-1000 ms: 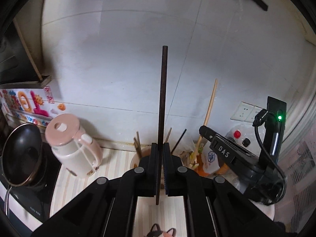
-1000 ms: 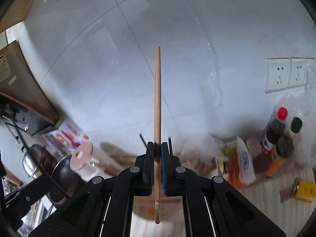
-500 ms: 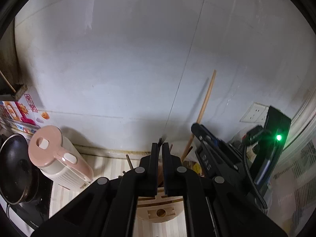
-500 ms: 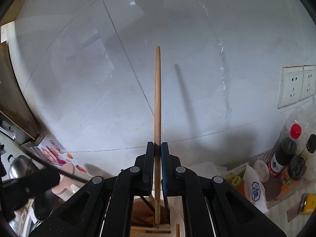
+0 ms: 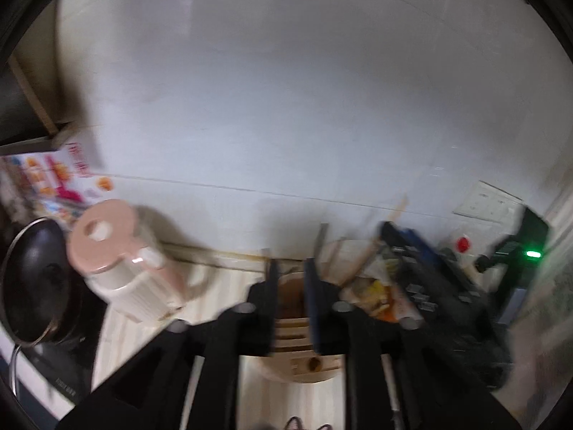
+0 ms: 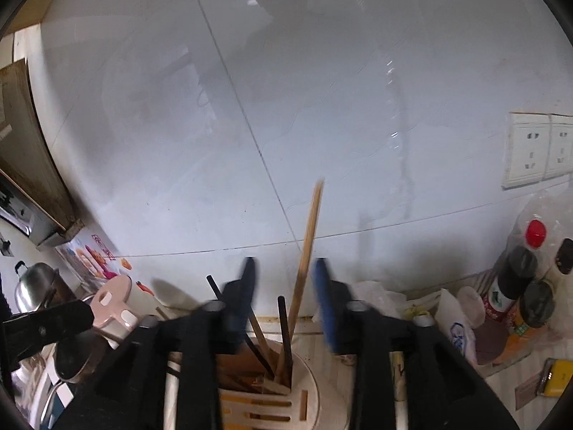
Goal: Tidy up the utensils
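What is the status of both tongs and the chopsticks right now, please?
Left tongs open, empty. Right tongs open; light chopstick leaning in holder among dark ones. Nothing blocking.

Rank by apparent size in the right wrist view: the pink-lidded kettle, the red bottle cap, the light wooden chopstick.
1. Light wooden chopstick, longest
2. Pink-lidded kettle, partly hidden, so unsure against the chopstick
3. Red bottle cap, smallest

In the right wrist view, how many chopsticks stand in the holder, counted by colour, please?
Black chopsticks: 2
Light wooden chopstick: 1
Brown chopstick: 1
Total: 4 that rise clearly above the holder; any lying deeper inside it cannot be told apart.
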`<state>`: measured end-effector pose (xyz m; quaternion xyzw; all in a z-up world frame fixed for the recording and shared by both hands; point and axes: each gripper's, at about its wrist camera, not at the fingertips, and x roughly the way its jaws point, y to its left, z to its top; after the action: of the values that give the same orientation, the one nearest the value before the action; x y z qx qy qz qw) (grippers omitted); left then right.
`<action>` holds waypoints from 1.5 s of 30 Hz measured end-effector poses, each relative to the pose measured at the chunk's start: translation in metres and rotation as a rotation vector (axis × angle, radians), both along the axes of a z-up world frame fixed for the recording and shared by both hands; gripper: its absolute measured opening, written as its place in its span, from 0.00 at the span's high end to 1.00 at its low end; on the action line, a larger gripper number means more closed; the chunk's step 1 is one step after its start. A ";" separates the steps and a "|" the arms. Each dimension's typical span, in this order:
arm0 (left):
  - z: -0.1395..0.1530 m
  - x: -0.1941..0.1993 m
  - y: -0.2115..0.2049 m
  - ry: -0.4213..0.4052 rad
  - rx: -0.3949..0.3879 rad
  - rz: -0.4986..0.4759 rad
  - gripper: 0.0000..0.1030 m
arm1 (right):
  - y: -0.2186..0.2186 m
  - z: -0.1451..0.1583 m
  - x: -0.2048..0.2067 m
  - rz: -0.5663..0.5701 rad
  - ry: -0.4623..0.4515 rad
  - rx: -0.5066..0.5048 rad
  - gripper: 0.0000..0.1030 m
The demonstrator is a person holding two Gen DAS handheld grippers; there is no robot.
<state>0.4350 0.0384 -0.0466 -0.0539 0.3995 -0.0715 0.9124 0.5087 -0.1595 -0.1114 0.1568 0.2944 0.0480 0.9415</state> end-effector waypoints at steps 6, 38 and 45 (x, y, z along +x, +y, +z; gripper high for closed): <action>-0.015 -0.023 0.020 -0.024 0.093 0.145 0.08 | -0.008 0.011 -0.035 -0.033 0.053 -0.081 0.22; 0.036 -0.282 0.025 -0.146 0.154 0.059 0.00 | 0.025 0.119 -0.365 -0.216 0.047 -0.332 0.00; 0.053 -0.325 0.030 -0.185 0.161 0.047 0.00 | 0.035 0.145 -0.422 -0.254 0.016 -0.338 0.00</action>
<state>0.1104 0.0687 0.0060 0.0169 0.3168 -0.0225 0.9481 0.0862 -0.1244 0.0340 0.0327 0.2837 -0.1224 0.9505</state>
